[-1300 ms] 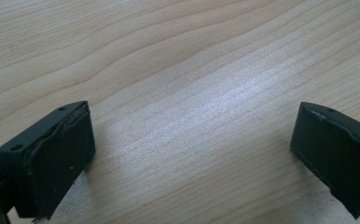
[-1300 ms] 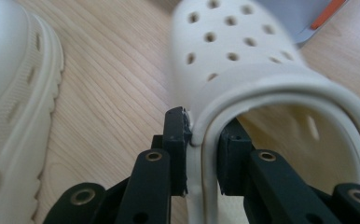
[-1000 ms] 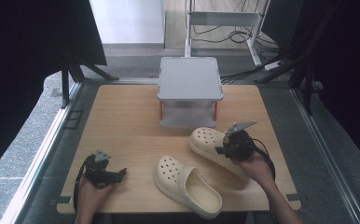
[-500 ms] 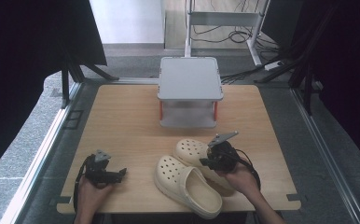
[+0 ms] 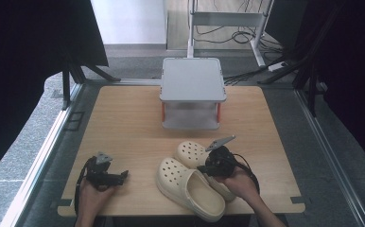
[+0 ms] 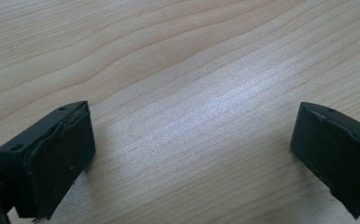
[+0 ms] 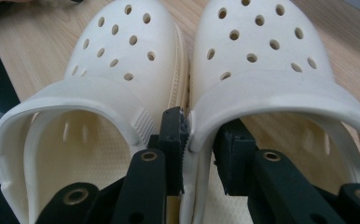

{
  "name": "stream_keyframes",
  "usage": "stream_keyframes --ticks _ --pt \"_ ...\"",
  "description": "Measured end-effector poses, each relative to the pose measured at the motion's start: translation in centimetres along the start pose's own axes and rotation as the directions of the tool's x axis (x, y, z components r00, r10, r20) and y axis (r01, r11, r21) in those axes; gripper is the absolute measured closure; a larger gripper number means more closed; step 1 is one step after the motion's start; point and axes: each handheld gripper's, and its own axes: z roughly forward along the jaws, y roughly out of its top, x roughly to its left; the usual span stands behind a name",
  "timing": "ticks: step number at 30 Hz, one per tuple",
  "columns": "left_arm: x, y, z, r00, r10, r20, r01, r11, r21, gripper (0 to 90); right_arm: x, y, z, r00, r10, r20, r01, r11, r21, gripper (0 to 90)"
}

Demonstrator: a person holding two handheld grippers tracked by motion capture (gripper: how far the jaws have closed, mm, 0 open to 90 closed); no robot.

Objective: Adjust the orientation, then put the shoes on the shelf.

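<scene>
Cream-coloured foam clogs lie side by side at the near right of the wooden table (image 5: 124,113), toes pointing toward the far left. The right gripper (image 5: 217,164) has its jaws pinched narrow on the side wall of the far clog (image 5: 190,152). In the right gripper view one jaw stands in the slim gap between the two shoes and the other sits inside the far clog (image 7: 262,70), with the rim of the foam wall caught between them. The jaws have just been easing apart slightly, though the wall is between them and they seem to be pressing on it; the exact contact is partly hidden by the strap. The near clog (image 5: 190,189) lies just beside its mate, their sides appearing to touch, and its heel reaches toward the near edge of the table. In the right gripper view this near clog (image 7: 108,70) is on the left.

At the near left, the left gripper (image 5: 106,174) rests low over bare wood, well apart from the shoes. Its jaws stand wide with nothing between them, as the left gripper view shows.

A grey two-tier stand (image 5: 192,87) with orange posts sits at the far middle of the table.
</scene>
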Motion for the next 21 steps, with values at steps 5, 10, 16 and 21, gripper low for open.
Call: stream_keyframes --ticks 5,10,16,21 --pt "0.0 0.0 0.0 1.0000 0.000 0.000 0.000 1.0000 0.000 0.0 -0.5 -0.1 -0.1 0.9999 0.014 -0.006 -0.014 1.000 -0.009 60.6" --pt "0.0 0.0 0.0 1.0000 0.000 0.000 0.000 1.0000 0.000 0.0 -1.1 -0.2 -1.1 0.9999 0.012 0.012 -0.011 0.999 -0.030 45.2" --pt "0.0 0.0 0.0 1.0000 0.000 0.000 0.000 1.0000 0.000 0.0 -1.2 -0.5 -2.7 0.9994 -0.022 0.026 0.023 0.999 -0.033 35.1" --pt "0.0 0.0 0.0 1.0000 0.000 -0.001 0.000 1.0000 0.000 0.0 -1.1 -0.9 -3.9 0.9983 -0.054 0.023 0.055 0.998 -0.041 30.6"
